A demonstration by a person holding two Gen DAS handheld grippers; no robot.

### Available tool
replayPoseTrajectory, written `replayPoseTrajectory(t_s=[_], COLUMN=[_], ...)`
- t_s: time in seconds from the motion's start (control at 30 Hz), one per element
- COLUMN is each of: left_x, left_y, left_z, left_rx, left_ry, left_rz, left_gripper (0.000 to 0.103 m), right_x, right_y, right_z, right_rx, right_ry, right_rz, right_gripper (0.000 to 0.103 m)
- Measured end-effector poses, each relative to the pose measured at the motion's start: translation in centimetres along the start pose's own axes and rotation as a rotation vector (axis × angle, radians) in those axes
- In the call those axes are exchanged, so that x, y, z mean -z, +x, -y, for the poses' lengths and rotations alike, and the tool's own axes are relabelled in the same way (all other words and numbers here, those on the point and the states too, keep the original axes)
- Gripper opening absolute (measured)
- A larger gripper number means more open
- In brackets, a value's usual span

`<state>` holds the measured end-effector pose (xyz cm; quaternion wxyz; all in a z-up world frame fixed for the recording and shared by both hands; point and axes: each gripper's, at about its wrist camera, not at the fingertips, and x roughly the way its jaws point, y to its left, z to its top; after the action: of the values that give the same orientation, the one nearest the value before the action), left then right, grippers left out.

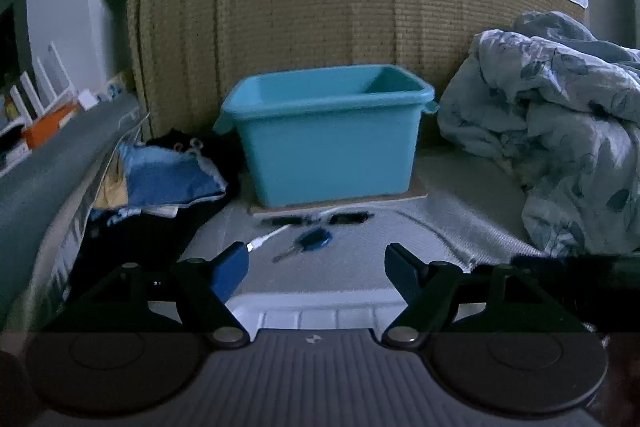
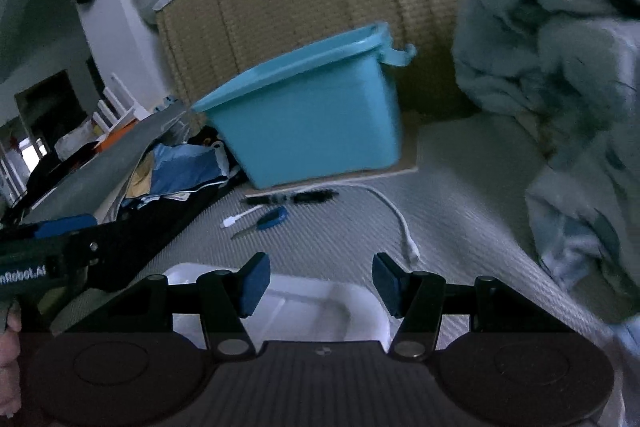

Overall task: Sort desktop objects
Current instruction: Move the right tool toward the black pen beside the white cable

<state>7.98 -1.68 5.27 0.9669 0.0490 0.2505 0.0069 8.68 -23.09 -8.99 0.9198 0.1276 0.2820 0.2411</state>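
A teal plastic bin (image 1: 328, 131) (image 2: 308, 119) stands open and empty on a thin board against a woven headboard. In front of it on the grey bedsheet lie a blue-headed key (image 1: 316, 239) (image 2: 272, 219), a black pen (image 1: 348, 218) (image 2: 292, 198) and a white cable (image 1: 268, 237) (image 2: 400, 223). A white tray (image 1: 312, 307) (image 2: 304, 303) sits nearest to me, just under both sets of fingers. My left gripper (image 1: 316, 267) is open with nothing between its pads, pointing at the key. My right gripper (image 2: 320, 283) is also open and empty above the tray.
A crumpled floral duvet (image 1: 560, 131) (image 2: 560, 67) fills the right side. Blue and dark clothes (image 1: 160, 179) (image 2: 180, 171) are piled to the left of the bin, beside a grey ledge (image 1: 60, 155). A hand (image 2: 8, 327) shows at the left edge.
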Motion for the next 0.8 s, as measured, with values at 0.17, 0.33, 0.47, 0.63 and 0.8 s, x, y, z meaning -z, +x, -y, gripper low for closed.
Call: replayPoseTrajectory(t_s=[0.17,0.33,0.47,0.63,0.8], left_x=[-1.6,0.7,1.8,3.1,4.2], left_y=[0.1,1.7,2.5,3.0,3.5], left_z=[1.8,1.6,-0.1,-0.9,-1.2], left_rx=[0.014,-0.012,-0.04,-0.058,-0.068], left_ry=[-0.033,0.0,-0.038,-0.026,-0.018], left_rz=[0.038,0.039,0.018,0.012,0.013], left_gripper=[0.078,0.078,0.078,0.078,0.079], right_x=[0.0,-0.1,-0.1,0.0,0.2], right_y=[-1.5,-1.5,-1.2,-0.2,0.6], right_z=[1.1,2.2,1.9,0.9,0.9], right_rx=[0.002,0.0,-0.001,-0.005,0.007], right_ry=[0.053,0.079,0.065,0.028,0.037], right_rz=[0.025,0.029,0.024,0.001,-0.015], right_gripper=[0.061,0.061,0.061,0.061,0.061])
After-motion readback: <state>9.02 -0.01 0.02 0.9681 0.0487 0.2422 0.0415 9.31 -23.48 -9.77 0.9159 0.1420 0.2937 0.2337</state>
